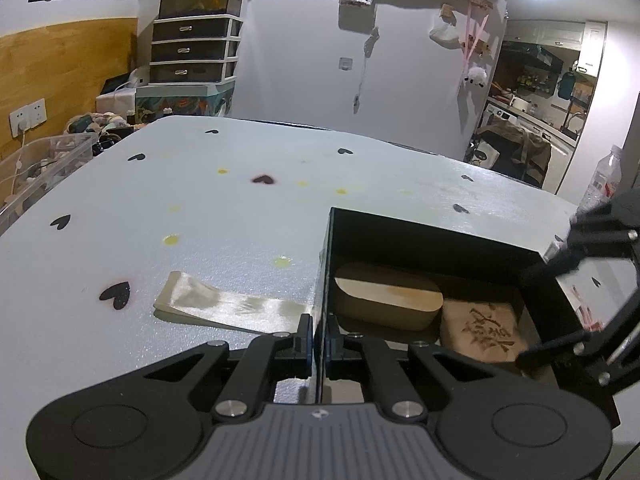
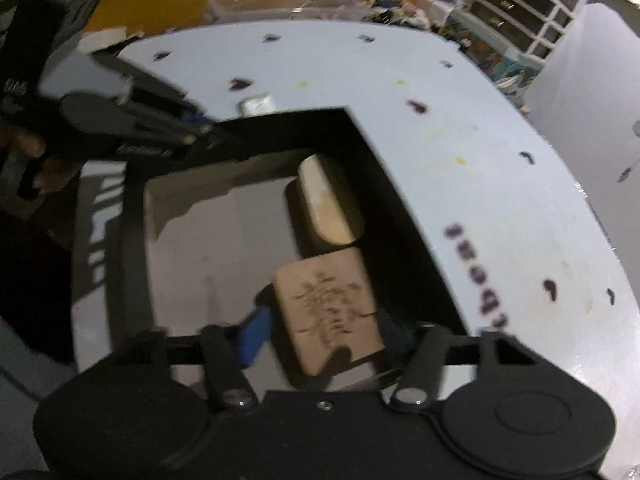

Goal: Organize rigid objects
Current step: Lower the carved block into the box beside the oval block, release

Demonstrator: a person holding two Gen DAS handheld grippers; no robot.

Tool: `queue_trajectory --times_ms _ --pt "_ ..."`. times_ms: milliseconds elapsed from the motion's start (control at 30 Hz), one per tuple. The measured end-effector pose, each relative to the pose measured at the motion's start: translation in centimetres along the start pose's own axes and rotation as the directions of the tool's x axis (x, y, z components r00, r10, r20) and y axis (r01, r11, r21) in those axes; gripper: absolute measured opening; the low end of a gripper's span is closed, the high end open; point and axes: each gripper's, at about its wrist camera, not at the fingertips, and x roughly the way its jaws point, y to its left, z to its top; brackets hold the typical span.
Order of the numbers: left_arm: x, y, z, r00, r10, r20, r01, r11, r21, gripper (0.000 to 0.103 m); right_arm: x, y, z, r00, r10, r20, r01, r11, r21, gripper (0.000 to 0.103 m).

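Nearest the right wrist camera, the right claw is seen pinching an engraved wooden block between a blue pad on one side and a dark pad on the other, the block being held just inside the near wall of an open black box. A second wooden piece, an oval block, is seen lying deeper in the same box, its near end touching or almost touching the engraved one; which of the two cannot be told through the motion blur. The left claw is pressed together on the left wall of the box, so the box is steadied against the pale surface. Outside the box, a flat silvery packet is left lying on the surface beside that wall. Several failures are judged possible from here. If the block is released while tilted, one corner may be propped on the oval block rather than laid flat on the box floor. If the right claw is opened too little before being withdrawn, the block may be dragged back over the near wall. If the thin wall is gripped unevenly by the left claw, the box may be skewed or tipped, and both wooden pieces shifted.
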Motion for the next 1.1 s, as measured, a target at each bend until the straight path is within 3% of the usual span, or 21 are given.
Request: queue_trajectory --times_ms 233,300,433,733,867,933,1000,1100 --pt "0.0 0.0 0.0 1.000 -0.001 0.001 0.001 1.000 0.001 0.005 2.0 2.5 0.1 0.997 -0.045 -0.069 0.037 0.992 -0.119 0.038" --pt "0.0 0.0 -0.1 1.000 0.000 0.001 0.000 1.000 0.001 0.005 2.3 2.7 0.1 0.994 -0.093 -0.061 0.084 0.987 -0.139 0.032" --pt "-0.1 -0.1 -0.1 1.000 -0.002 0.001 0.002 1.000 0.004 0.006 2.7 1.9 0.2 0.985 -0.163 -0.060 0.155 0.980 -0.128 0.029" --pt "-0.2 -0.2 -0.1 1.000 -0.005 -0.001 0.005 1.000 0.004 0.006 1.2 1.1 -0.3 0.992 -0.128 -0.011 0.128 0.992 -0.019 0.029" --pt "-0.1 -0.2 0.0 1.000 -0.003 -0.001 0.003 1.000 0.006 0.006 -0.7 0.7 -0.8 0.991 -0.123 0.055 0.118 0.990 0.076 0.039" --pt "-0.1 -0.2 0.0 1.000 -0.002 -0.002 0.002 1.000 0.004 0.006 -1.8 0.5 -1.2 0.988 -0.124 0.094 0.111 0.986 0.126 0.049" --pt "-0.1 -0.1 0.0 1.000 -0.002 -0.003 0.002 1.000 -0.001 0.006 -3.2 0.2 -1.7 0.981 -0.130 0.144 0.103 0.978 0.182 0.069" --pt "0.0 0.0 0.0 1.000 -0.002 -0.003 0.002 1.000 -0.005 0.006 -5.1 0.0 -2.7 0.964 -0.157 0.213 0.101 0.962 0.252 0.080"
